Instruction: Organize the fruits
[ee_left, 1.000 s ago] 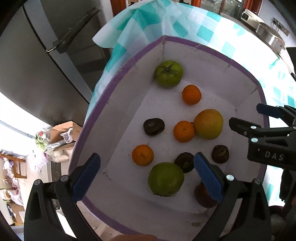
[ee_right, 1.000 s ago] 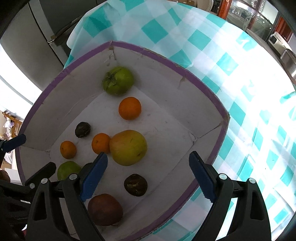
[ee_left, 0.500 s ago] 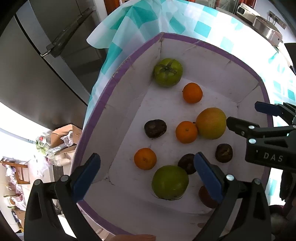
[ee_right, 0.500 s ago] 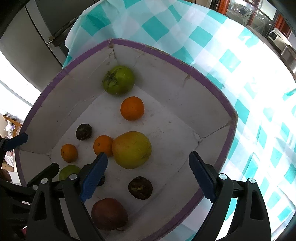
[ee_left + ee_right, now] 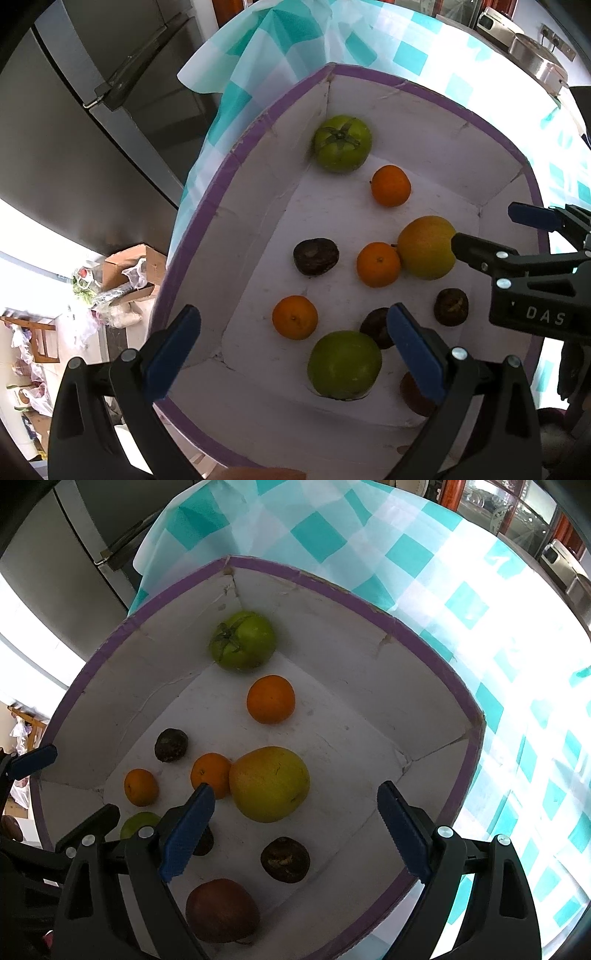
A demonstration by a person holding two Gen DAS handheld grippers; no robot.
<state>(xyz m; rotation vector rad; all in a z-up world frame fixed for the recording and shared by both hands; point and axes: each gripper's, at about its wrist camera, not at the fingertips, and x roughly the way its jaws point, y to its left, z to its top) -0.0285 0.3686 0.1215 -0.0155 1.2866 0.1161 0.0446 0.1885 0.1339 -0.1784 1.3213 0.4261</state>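
Observation:
A white box with a purple rim [image 5: 236, 162] [image 5: 369, 607] holds loose fruit: a green tomato [image 5: 342, 143] [image 5: 242, 640] in the far corner, three oranges [image 5: 390, 185] [image 5: 271, 699], a yellow-green mango [image 5: 426, 246] [image 5: 269, 783], a green fruit [image 5: 344, 364], several dark brown fruits [image 5: 316, 256] [image 5: 284, 859] and a red apple [image 5: 221, 910]. My left gripper [image 5: 291, 350] is open and empty above the box's near left side. My right gripper [image 5: 295, 830] is open and empty above the near right side; it also shows in the left wrist view [image 5: 484, 236].
The box sits on a table with a teal-and-white checked cloth [image 5: 406, 554]. A grey fridge [image 5: 92, 110] stands close behind the table's left edge. Cardboard boxes and bags [image 5: 122, 273] lie on the floor below.
Both grippers have drawn slightly nearer over the box, so the fruit sits a little lower and larger in view. Both stay open and empty. No fruit has moved.

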